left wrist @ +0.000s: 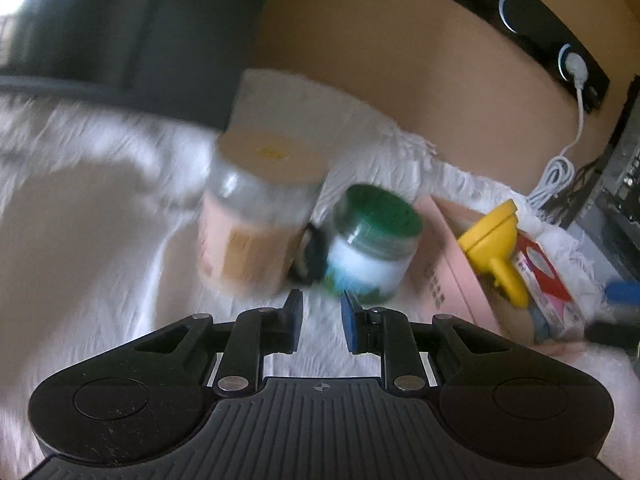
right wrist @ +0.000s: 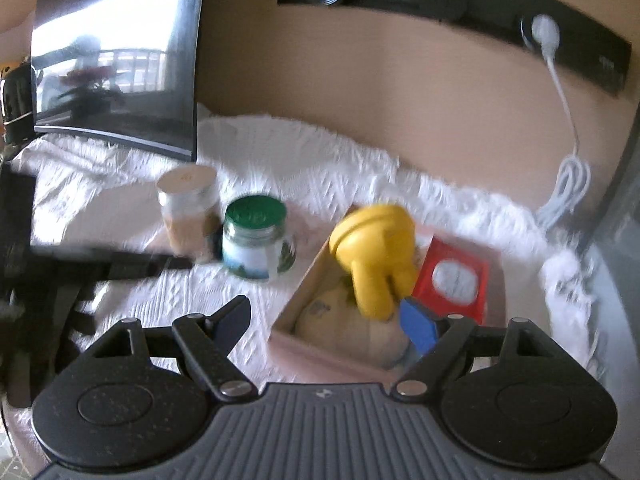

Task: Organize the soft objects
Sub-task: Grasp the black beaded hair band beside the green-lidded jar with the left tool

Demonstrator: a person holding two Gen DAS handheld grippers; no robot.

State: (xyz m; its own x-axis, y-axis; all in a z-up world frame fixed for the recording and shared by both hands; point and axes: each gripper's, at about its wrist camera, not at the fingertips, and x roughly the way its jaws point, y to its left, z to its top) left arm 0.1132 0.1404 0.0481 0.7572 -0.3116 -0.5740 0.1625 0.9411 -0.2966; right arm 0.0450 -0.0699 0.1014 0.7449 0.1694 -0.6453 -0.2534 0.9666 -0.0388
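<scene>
Yellow toy (right wrist: 374, 256) sits in pink box (right wrist: 316, 354) beside red packet (right wrist: 454, 276).

Cover: a white knitted cloth (right wrist: 328, 152) lies over the surface.
Jars: a beige-lid jar (right wrist: 188, 212) stands just beside a green-lid jar (right wrist: 256, 236).
Screen: a dark monitor (right wrist: 116, 52) stands at the back left.
Wall: a black socket strip (right wrist: 480, 12) holds a white plug (right wrist: 545, 32); its cable (right wrist: 568, 184) hangs coiled.
</scene>
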